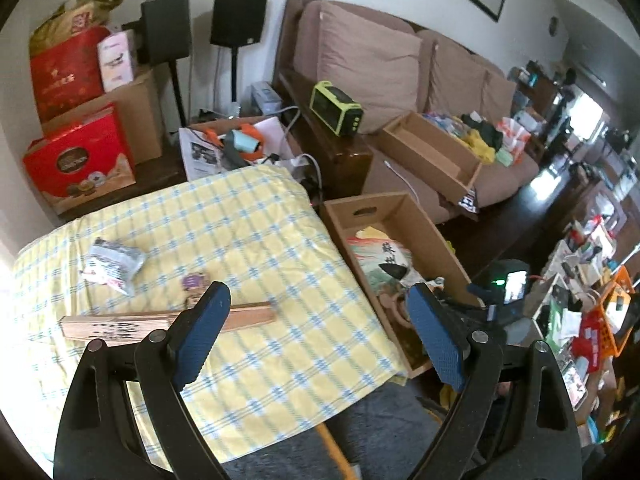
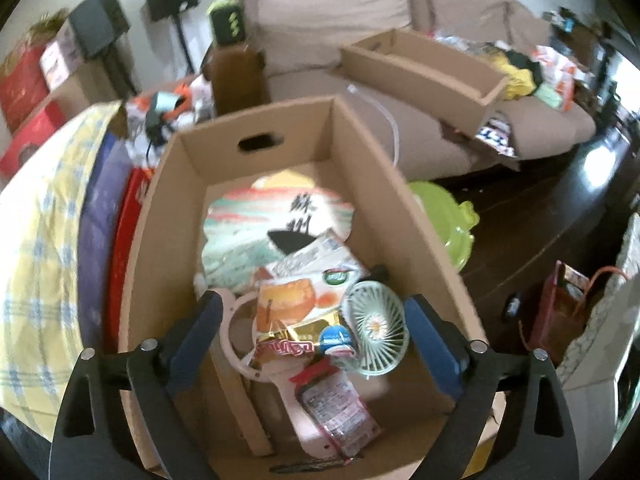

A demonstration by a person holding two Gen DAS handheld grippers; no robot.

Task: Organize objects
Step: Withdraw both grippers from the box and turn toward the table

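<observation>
Left gripper (image 1: 318, 306): fingers apart, empty.
Right gripper (image 2: 314, 312): apart, empty.
Box (image 2: 360, 152): part-filled.
Surface (image 1: 260, 220): folded fan (image 1: 132, 322), packet (image 1: 112, 260) left.

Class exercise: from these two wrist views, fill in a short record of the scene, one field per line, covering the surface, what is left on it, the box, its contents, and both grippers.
Surface: yellow checked cloth
Left on surface: folded wooden fan, crumpled grey packet, small purple item
Box: open cardboard box beside the cloth
Box contents: painted round fan, mint handheld fan, snack packets
Left gripper: open, empty, above the cloth's edge
Right gripper: open, empty, over the box
</observation>
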